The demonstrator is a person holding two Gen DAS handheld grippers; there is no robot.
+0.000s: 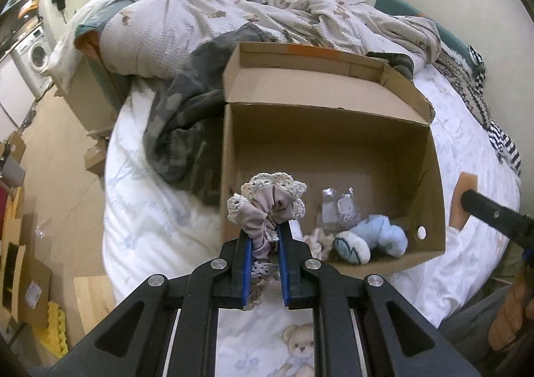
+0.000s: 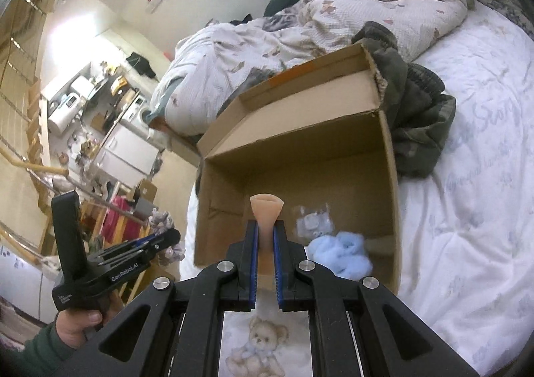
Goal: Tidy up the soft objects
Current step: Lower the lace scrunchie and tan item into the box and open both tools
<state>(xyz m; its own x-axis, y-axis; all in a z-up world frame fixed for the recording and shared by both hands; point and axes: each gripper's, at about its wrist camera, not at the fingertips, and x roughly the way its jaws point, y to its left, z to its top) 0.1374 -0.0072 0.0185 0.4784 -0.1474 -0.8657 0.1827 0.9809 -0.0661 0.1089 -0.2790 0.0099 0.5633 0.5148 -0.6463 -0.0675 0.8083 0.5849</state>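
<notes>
An open cardboard box (image 1: 333,146) lies on the bed; it also shows in the right wrist view (image 2: 300,156). Inside lie a light blue plush sock (image 1: 370,238), a clear plastic packet (image 1: 337,210) and a beige fabric piece (image 1: 317,240). My left gripper (image 1: 265,233) is shut on a lace-edged mauve scrunchie (image 1: 267,203), held above the box's near left corner. My right gripper (image 2: 266,230) is shut on a peach-coloured soft sheet (image 2: 266,210), folded between the fingers, above the box's near edge. The blue sock (image 2: 340,257) and the packet (image 2: 312,220) show in the right wrist view too.
A rumpled patterned duvet (image 1: 233,10) and a dark camouflage garment (image 1: 187,120) lie behind and left of the box. The white bear-print sheet (image 2: 467,210) spreads around it. Cardboard boxes (image 1: 30,277) stand on the floor at left. Striped clothing (image 1: 494,123) lies at the right.
</notes>
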